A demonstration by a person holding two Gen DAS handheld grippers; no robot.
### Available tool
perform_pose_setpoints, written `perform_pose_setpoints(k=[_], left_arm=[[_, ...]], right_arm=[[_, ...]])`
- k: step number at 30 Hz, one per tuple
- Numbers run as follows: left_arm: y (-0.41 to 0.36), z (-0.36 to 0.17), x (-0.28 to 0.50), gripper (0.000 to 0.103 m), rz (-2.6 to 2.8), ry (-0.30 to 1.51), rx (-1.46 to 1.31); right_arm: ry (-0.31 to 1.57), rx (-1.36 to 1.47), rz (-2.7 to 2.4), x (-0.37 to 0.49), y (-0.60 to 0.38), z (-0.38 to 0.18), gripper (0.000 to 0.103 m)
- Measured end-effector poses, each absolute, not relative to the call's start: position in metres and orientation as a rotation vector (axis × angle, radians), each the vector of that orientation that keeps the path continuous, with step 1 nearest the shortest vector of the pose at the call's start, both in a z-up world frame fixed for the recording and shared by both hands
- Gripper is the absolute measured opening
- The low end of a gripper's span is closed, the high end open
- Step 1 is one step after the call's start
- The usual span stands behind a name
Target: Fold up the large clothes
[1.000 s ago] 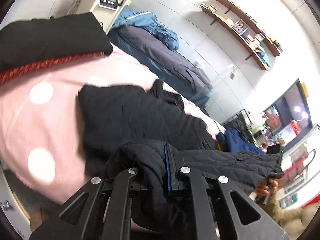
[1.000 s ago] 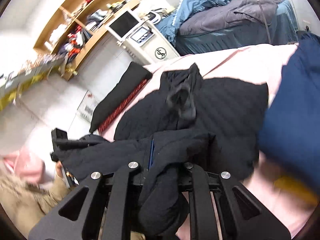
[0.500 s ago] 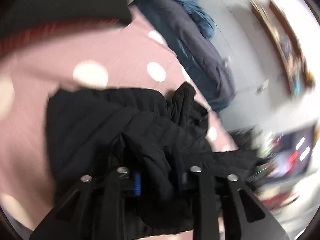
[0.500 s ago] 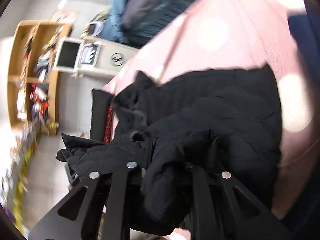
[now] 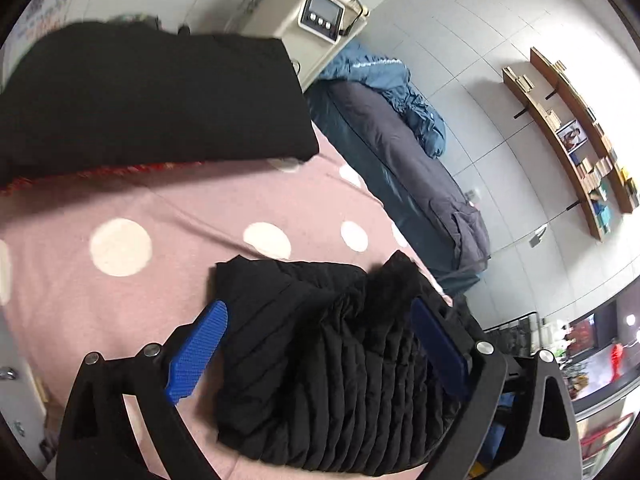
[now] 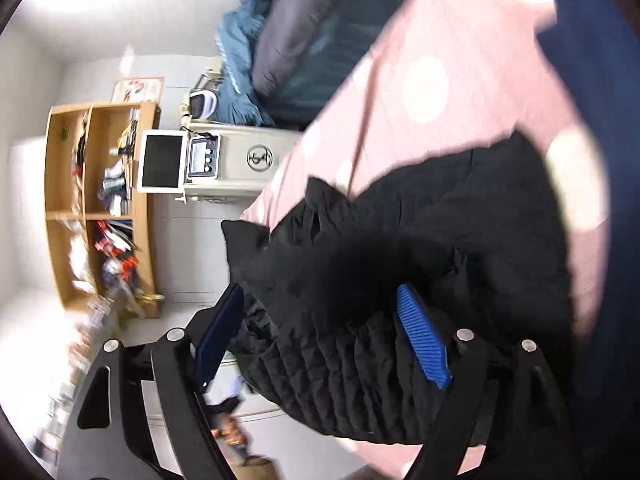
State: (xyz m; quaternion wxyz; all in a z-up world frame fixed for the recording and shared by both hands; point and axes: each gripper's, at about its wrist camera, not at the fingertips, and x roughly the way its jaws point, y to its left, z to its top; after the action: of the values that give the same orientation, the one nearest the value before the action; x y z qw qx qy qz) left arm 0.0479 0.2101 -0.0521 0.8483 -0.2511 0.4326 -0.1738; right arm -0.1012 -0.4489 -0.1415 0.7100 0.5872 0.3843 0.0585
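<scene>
Left wrist view: the left gripper (image 5: 320, 344) stands wide, its blue pads (image 5: 196, 354) spread to either side of a folded black quilted jacket (image 5: 340, 364) and gripping nothing. The jacket lies bunched between the fingers on a pink dotted bedspread (image 5: 160, 216), with its fuzzy collar (image 5: 394, 280) at the far end. The left-hand pad sits just beside the jacket's edge; the right-hand pad lies against its far side. Beyond the jacket, a black folded garment (image 5: 148, 96) with a red trim (image 5: 120, 170) rests near the top of the bedspread. Past that stands a white machine (image 5: 320, 20) with a small screen, then a second bed (image 5: 400, 168) with a grey cover and a blue duvet (image 5: 384, 80). Wall shelves (image 5: 568, 132) hold books on the right.

Right wrist view: the right gripper (image 6: 324, 332) is likewise spread wide and holds nothing, with the jacket (image 6: 400, 272) lying between its blue pads (image 6: 424, 336). The jacket rests on the bedspread (image 6: 440, 80), one end hanging slightly over the bed's edge. A dark blue garment (image 6: 592, 52) lies along the right side of the bedspread, apart from the jacket. Further off are the white machine (image 6: 240, 160) and a wooden shelf unit (image 6: 100, 200) full of clutter, somewhat blurred.
</scene>
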Motion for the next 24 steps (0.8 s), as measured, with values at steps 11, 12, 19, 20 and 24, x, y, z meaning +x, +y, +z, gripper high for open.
perform_pose_setpoints(k=[11,12,19,20,24], left_arm=[[0.078,-0.087,-0.049,0.091,-0.41,0.877,0.056],[0.065,-0.094,-0.055,0.091,-0.419,0.881,0.074],[0.004,-0.129,-0.066,0.091,-0.426,0.88,0.218],[0.001,-0.13,-0.065,0.091,-0.416,0.878,0.225],[0.001,-0.127,-0.057,0.091,-0.39,0.862,0.209]], right_arm=[[0.877,0.248,-0.007,-0.148,-0.288,-0.078,0.078],[0.893,0.22,-0.001,-0.15,-0.278,-0.087,0.078],[0.963,0.067,-0.023,-0.147,-0.228,-0.129,0.078],[0.96,0.041,-0.059,-0.144,-0.229,-0.13,0.078],[0.904,0.093,-0.166,-0.136,-0.262,-0.124,0.078]])
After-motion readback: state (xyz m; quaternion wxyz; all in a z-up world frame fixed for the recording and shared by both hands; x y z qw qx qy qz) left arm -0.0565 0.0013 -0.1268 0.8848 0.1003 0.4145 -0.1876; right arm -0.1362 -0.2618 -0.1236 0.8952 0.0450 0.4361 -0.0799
